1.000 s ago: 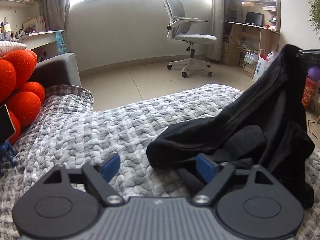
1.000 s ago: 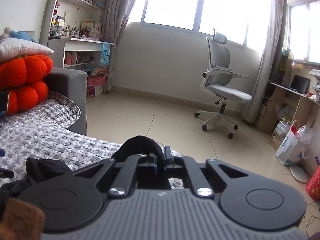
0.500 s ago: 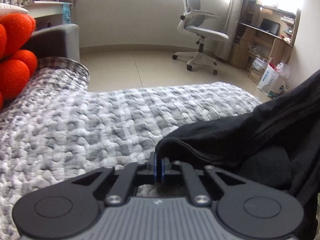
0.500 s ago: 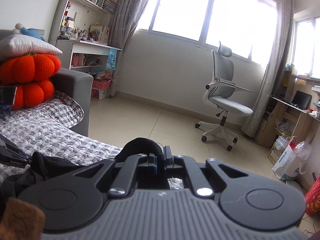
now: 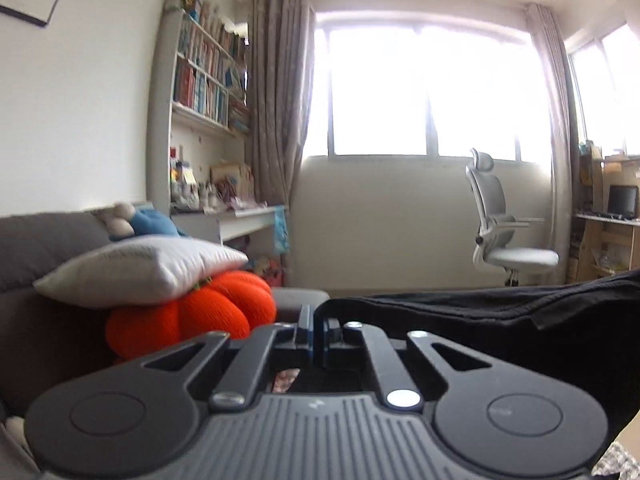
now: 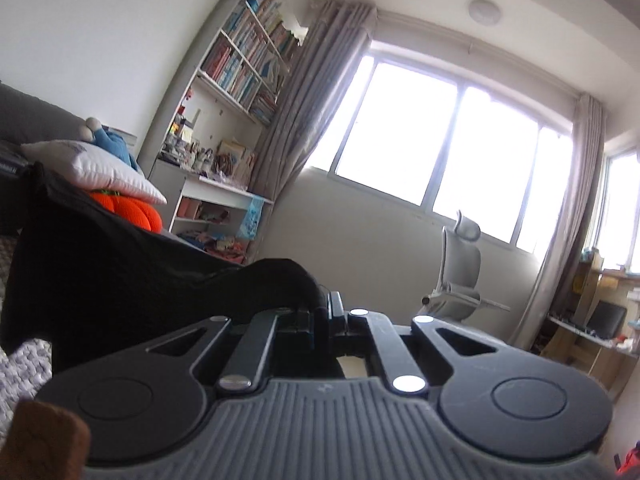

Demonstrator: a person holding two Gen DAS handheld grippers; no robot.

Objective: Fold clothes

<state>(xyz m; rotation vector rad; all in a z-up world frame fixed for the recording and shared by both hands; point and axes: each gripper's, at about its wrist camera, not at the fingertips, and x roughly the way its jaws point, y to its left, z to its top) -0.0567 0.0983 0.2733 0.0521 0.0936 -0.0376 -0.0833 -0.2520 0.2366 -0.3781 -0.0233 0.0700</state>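
L gripper [image 5: 316, 330] & R gripper [image 6: 326, 320]: both pinching black garment [image 5: 500, 316], stretched between; office chair [image 5: 508, 236] at 2 o'clock.

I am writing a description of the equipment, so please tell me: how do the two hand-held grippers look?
Both look alike. The left hand-held gripper and right hand-held gripper have matt black linkage arms with silver rivets, two round discs, a ribbed grey body and blue finger pads. No cables or sleeves show.
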